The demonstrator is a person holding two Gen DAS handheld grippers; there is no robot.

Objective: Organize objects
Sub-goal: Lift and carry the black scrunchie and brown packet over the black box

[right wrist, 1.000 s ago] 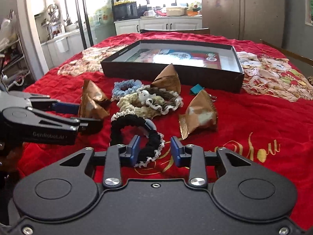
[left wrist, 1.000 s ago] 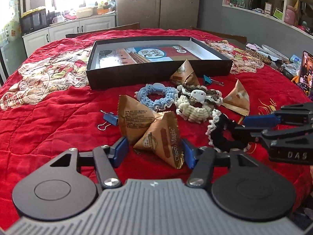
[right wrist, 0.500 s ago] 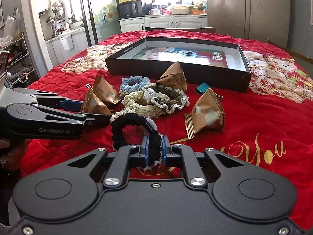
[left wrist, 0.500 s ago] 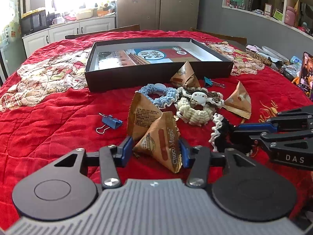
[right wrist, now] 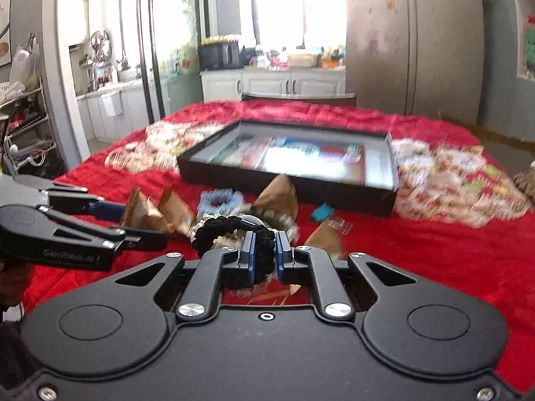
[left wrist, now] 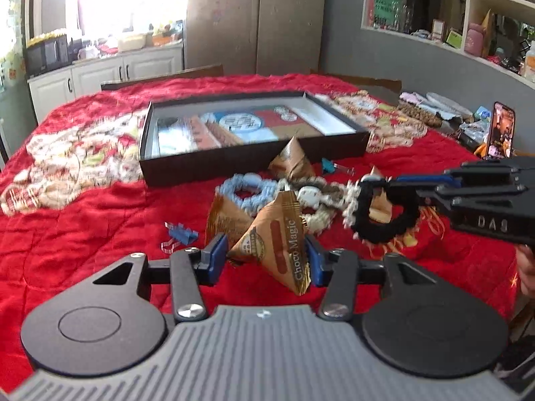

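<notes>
Left gripper (left wrist: 265,260): fingers clamp the Choco Magic packet (left wrist: 277,245), lifted above the red-covered worktop (left wrist: 83,227). Right gripper (right wrist: 264,255): fingers clenched on the black scrunchie (right wrist: 264,257), raised before the black tray (left wrist: 234,163).

We see daylight blowing out the tall bright kitchen window (right wrist: 294,10) at twelve o'clock; the black shallow cardboard box (left wrist: 234,167) and red patterned quilted cloth (right wrist: 451,254) smear with motion blur, and fisheye bending curves the edges.

A home kitchen-dining room: white cabinets (right wrist: 291,83), microwave (left wrist: 46,55), cluttered shelves (left wrist: 485,33), red-clothed table (left wrist: 83,227).
</notes>
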